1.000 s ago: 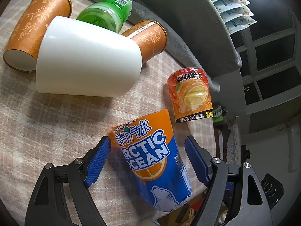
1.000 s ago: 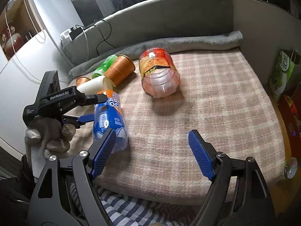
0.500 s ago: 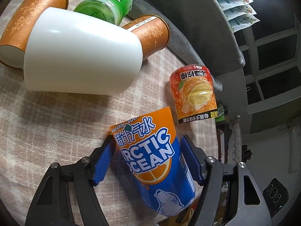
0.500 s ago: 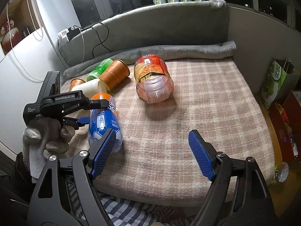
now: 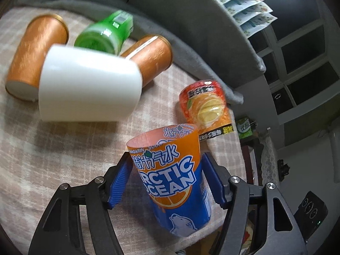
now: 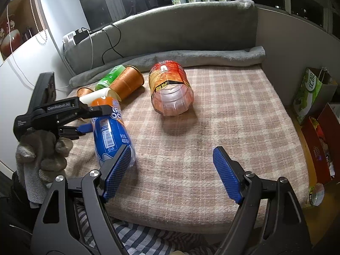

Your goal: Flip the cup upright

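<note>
An orange and blue Arctic Ocean cup is held between the blue pads of my left gripper, which is shut on it. The cup is tilted, its open mouth raised toward the far side and its base low near the blanket's front edge. It also shows in the right wrist view, with the left gripper clamped around its upper part. My right gripper is open and empty above the checked blanket, right of the cup.
A white cup, two orange cups, a green bottle and a red-orange cup lie on their sides. A grey rolled blanket lines the back. Bags stand beyond the right edge.
My left gripper has closed on the Arctic Ocean cup and lifted its open end, tilting it up from lying flat. The right gripper has stayed open and nearly still.
</note>
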Available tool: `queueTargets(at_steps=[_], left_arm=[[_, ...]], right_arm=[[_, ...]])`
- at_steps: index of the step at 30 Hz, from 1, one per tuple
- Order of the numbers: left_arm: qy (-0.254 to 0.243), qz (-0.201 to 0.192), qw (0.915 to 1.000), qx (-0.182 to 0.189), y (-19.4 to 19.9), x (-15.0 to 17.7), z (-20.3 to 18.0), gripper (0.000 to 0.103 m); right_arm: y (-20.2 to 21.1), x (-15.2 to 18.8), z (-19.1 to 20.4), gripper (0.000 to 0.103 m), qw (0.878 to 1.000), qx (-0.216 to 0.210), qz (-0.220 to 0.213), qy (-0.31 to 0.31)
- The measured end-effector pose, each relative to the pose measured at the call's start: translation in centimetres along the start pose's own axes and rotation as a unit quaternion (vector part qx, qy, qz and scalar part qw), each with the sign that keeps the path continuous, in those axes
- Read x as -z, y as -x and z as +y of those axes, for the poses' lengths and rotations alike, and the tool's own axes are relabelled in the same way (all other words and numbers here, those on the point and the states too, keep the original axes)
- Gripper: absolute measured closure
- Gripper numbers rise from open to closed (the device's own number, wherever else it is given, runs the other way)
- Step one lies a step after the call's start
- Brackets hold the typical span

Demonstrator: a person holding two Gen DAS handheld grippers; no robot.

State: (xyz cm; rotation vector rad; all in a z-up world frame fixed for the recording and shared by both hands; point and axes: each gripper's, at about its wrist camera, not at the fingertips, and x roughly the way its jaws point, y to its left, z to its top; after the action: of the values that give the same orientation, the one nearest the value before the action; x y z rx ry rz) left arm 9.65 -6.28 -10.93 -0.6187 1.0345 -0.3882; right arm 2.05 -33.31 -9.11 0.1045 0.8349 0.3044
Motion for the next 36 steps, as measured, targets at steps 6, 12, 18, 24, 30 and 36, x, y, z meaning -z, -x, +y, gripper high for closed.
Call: queueTargets(at_steps=[6,12,18,24,30,36], left_arm=[[-0.037,-0.022,0.999,-0.012,0.5,-0.1,-1.2,0.038],[-0.075,-0.048,0.9956,-0.027,1.0,0.3,-2.7,0.039],[-0.122,-0.082,0.9879,-0.051,1.5,0.5,-4.2,0.039],[-0.171,-0.105,0.9764,-0.08,1.1,0.8,-5.7,0.039],[-0.215,-0.12,0.9643,-0.098,0.7,1.7,-7.0,0.039],[-0.235,-0.123,0.9586,-0.104,0.7,2.3,-7.7,0.039]], right_arm=[[0.0,0.0,0.1,0.021,1.0,0.002,0.0,0.001],[0.0,0.0,0.2,0.021,1.0,0.003,-0.001,0.001],[-0.1,-0.2,-0.1,0.021,1.0,0.003,-0.001,0.0],[0.0,-0.2,-0.2,0.021,1.0,0.005,-0.001,0.0],[0.0,-0.3,-0.6,0.021,1.0,0.01,-0.004,-0.004],[0.2,-0.4,-0.8,0.021,1.0,0.013,-0.007,-0.004]])
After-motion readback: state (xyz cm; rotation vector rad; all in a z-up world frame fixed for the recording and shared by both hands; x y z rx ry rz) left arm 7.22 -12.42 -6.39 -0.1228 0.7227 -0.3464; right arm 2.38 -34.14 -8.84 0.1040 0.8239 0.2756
